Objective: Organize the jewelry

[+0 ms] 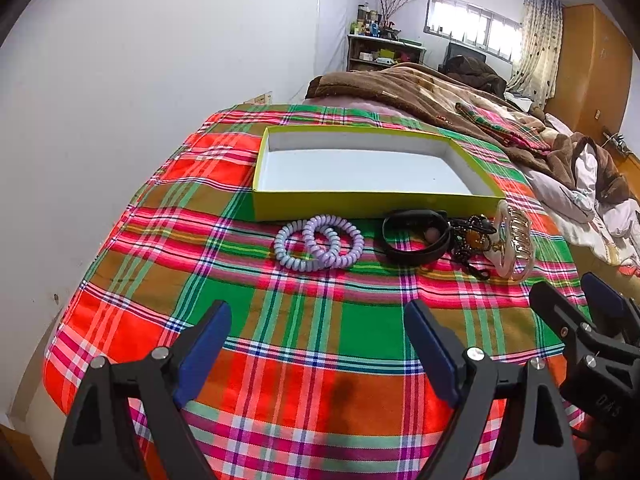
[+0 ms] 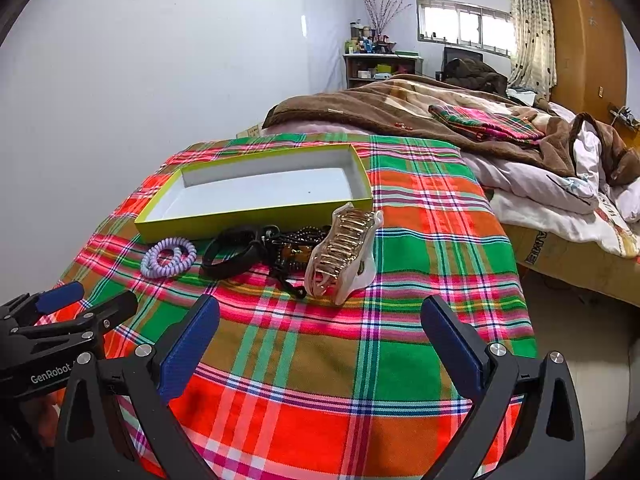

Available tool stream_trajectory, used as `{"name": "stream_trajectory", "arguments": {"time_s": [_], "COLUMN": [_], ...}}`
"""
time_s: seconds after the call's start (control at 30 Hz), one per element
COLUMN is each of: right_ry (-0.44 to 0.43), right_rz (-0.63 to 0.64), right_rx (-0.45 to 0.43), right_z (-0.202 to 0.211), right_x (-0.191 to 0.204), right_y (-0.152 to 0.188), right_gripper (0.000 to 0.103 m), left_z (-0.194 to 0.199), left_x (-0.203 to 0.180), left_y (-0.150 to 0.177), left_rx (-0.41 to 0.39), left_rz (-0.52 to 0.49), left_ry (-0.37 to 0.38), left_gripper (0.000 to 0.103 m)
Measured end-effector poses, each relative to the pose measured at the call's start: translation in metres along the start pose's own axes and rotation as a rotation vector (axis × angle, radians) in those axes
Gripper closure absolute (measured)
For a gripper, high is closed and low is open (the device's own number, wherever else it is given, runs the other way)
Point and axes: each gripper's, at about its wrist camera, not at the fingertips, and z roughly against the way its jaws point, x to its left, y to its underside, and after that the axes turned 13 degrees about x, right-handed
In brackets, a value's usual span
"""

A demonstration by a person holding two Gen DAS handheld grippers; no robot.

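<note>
Hovering above the near edge of the plaid cloth point(image 1: 312, 320), your left gripper point(image 1: 318, 344) and right gripper point(image 2: 320, 336) both have jaws spread apart, holding nothing. Ahead, the lilac coil hair ties point(image 1: 318, 247), black band point(image 1: 416, 240), bead chain point(image 1: 474, 242) and hair claw point(image 2: 344, 252) lie in a row just beside the yellow-green box point(image 1: 360, 206), toward the cloth's far edge.

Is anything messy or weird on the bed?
The black beaded necklace is tangled in a heap against the black strap and hair claw. All the jewelry lies outside the empty green box.
</note>
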Motion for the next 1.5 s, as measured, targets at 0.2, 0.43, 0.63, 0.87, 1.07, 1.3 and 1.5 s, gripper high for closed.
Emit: {"name": "stream_trajectory", "arguments": {"time_s": [0.2, 0.43, 0.63, 0.87, 1.07, 1.3, 1.5], "right_ry": [-0.001, -0.015, -0.014, -0.021, -0.021, -0.02, -0.016], "right_rz": [0.012, 0.015, 0.021, 0.027, 0.027, 0.029, 0.03], "right_rx": [-0.014, -0.013, -0.022, -0.02, -0.02, -0.017, -0.015], "right_z": [0.001, -0.002, -0.002, -0.004, -0.004, -0.006, -0.007], "right_x": [0.002, 0.003, 0.001, 0.001, 0.001, 0.001, 0.002], "right_y": [0.003, 0.009, 0.009, 0.007, 0.005, 0.005, 0.004], "right_gripper": [0.002, 0.003, 0.002, 0.003, 0.002, 0.002, 0.003], "left_z": [0.001, -0.006, -0.005, -0.006, -0.007, -0.008, -0.011], "left_x": [0.001, 0.004, 0.006, 0.005, 0.006, 0.007, 0.007], "left_y": [0.004, 0.006, 0.007, 0.005, 0.003, 0.002, 0.002], "left_rx": [-0.016, 0.005, -0.005, -0.005, -0.003, 0.0, 0.008], "left_rz": [0.0, 0.006, 0.02, 0.018, 0.022, 0.021, 0.018], "left_ry": [-0.001, 0.008, 0.004, -0.002, -0.009, -0.012, -0.015], "left_gripper": [0.013, 0.013, 0.013, 0.013, 0.013, 0.013, 0.013]}}
